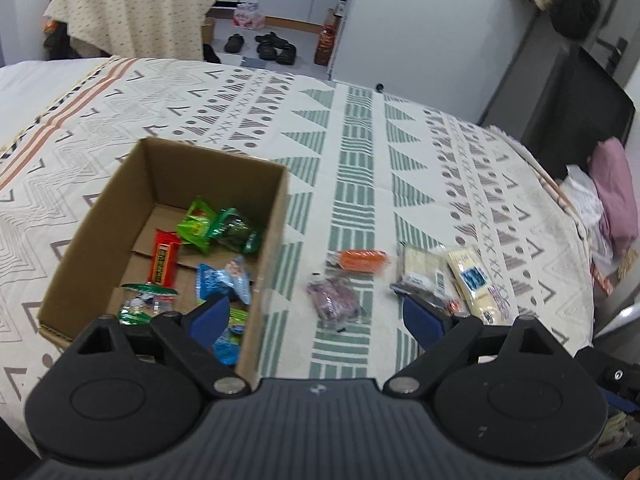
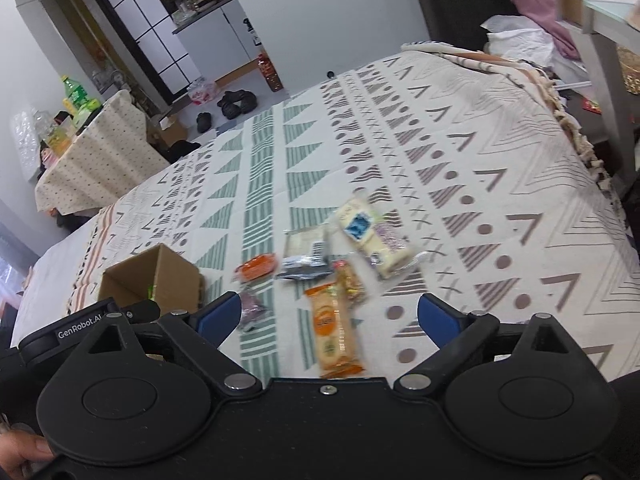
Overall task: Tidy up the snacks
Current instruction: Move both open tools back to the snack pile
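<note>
Matt brown cardboard box (image 1: 168, 208), glossy plastic snack wrappers (image 1: 208, 226), woven patterned cloth bedspread (image 1: 360, 128), matt black plastic grippers.

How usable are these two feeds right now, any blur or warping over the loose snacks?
Left wrist view: cardboard box contents sharp, but the orange packet and pale long packet smear with motion; fisheye bends the bedspread edges. Right wrist view: the orange cracker pack is blurred; lighting is even, without glare.

white walls (image 1: 420, 20), pale floor with shoes (image 1: 276, 46), a cloth-draped table (image 1: 136, 12), perhaps a dark-framed glass door (image 2: 144, 28).
</note>
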`<state>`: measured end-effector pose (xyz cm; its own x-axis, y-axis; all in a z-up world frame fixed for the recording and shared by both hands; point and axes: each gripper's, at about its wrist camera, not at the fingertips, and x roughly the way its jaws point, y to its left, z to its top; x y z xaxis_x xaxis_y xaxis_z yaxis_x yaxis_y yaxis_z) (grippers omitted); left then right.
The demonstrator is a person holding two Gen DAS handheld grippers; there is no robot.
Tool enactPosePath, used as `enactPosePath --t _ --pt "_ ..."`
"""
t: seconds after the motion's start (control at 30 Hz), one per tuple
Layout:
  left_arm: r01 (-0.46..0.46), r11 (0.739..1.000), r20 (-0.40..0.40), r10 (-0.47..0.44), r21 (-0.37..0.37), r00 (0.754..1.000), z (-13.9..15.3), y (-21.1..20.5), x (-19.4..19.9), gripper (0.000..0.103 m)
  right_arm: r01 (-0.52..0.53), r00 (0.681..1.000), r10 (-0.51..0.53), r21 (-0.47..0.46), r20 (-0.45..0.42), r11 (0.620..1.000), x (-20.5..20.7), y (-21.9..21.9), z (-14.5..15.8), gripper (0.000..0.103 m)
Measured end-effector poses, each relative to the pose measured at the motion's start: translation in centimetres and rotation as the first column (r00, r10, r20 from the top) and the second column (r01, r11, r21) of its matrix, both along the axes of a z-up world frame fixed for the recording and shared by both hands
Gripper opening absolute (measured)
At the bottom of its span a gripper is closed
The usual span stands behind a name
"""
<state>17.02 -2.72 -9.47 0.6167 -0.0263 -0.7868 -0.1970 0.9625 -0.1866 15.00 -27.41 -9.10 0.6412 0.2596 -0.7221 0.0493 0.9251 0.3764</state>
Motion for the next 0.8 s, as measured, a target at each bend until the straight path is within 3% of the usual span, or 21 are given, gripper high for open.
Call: enactPosePath --t 0.3,0.47,0.8 --pt "0.056 0.998 -0.042 -0.055 0.017 0.998 -1.8 -2.7 0.7 0.093 0.018 1.0 -0.017 0.032 -0.016 0.999 0.2 -2.6 -1.6 0.096" --pt "0.079 0.996 -0.059 -0.081 -0.032 0.995 -2.9 -4.0 1.4 0.093 0.029 0.999 -0.027 0.044 -0.027 0.999 0.7 -3.1 -2.7 0.095" --pt "0.154 0.987 -0.096 -0.158 -0.044 0.983 -5.1 -7.6 3.5 0.09 0.06 0.996 -0.049 0.163 -0.069 0.985 2.6 -4.9 -5.1 0.082"
